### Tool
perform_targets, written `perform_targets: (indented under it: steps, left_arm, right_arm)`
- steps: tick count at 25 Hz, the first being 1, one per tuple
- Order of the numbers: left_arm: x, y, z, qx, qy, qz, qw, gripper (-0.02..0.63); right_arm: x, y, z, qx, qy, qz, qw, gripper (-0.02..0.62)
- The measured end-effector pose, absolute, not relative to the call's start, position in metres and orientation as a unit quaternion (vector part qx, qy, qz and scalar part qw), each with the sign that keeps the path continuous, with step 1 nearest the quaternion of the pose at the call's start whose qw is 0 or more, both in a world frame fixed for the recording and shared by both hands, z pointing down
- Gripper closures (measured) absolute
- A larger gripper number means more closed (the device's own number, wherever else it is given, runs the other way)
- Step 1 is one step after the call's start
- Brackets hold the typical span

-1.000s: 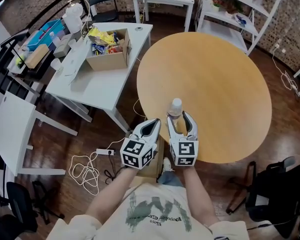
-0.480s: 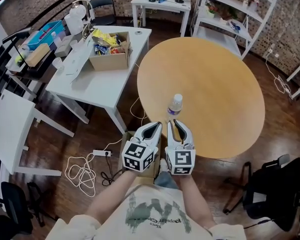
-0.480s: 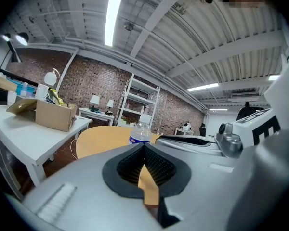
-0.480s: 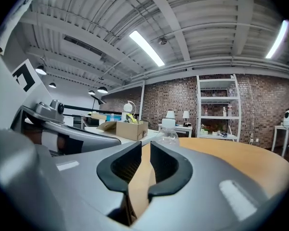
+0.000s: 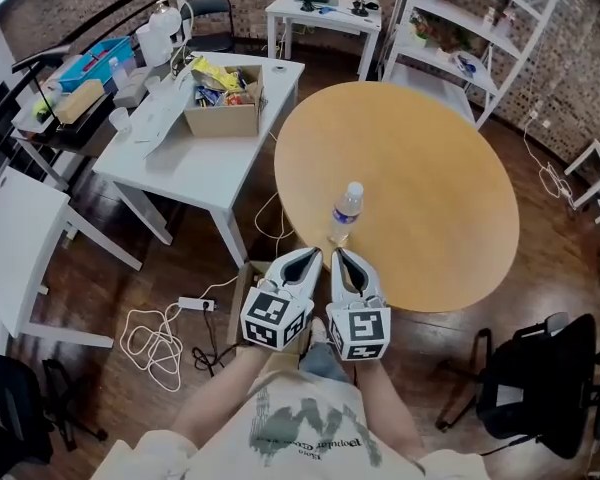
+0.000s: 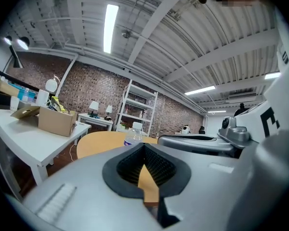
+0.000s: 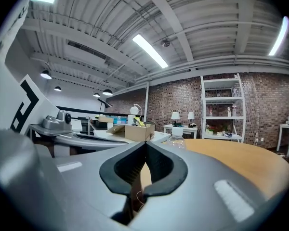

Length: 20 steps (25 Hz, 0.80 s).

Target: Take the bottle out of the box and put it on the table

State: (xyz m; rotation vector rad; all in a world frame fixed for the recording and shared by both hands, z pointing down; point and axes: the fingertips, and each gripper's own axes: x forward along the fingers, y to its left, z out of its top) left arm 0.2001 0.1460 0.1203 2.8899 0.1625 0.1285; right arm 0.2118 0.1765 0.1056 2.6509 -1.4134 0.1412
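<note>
A clear plastic bottle (image 5: 346,211) with a white cap stands upright on the round wooden table (image 5: 430,168), near its front edge. My left gripper (image 5: 315,254) and right gripper (image 5: 338,252) hover side by side just off that edge, a short way short of the bottle. Both are shut with nothing between the jaws. In the left gripper view the bottle (image 6: 133,134) shows beyond the closed tips (image 6: 144,145). It also shows in the right gripper view (image 7: 176,139), past that gripper's tips (image 7: 145,142).
An open cardboard box (image 5: 223,103) full of packets sits on the white table (image 5: 190,158) at the left. A brown box (image 5: 238,293) lies on the floor under the grippers. Cables (image 5: 155,333), a black chair (image 5: 540,378) and a white shelf (image 5: 480,28) surround the tables.
The right gripper, open around the bottle a second ago, has let it go and closed. Both grippers have drawn back towards the person. The bottle stays upright on the table.
</note>
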Motion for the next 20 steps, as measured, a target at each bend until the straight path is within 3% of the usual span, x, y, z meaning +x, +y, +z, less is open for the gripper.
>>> perform_targets:
  steps: [20]
  left_arm:
    - [0.182, 0.152, 0.116, 0.991, 0.059, 0.038, 0.115, 0.624]
  right_arm:
    - [0.195, 0.187, 0.103, 0.882, -0.464, 0.041, 0.070, 0.595]
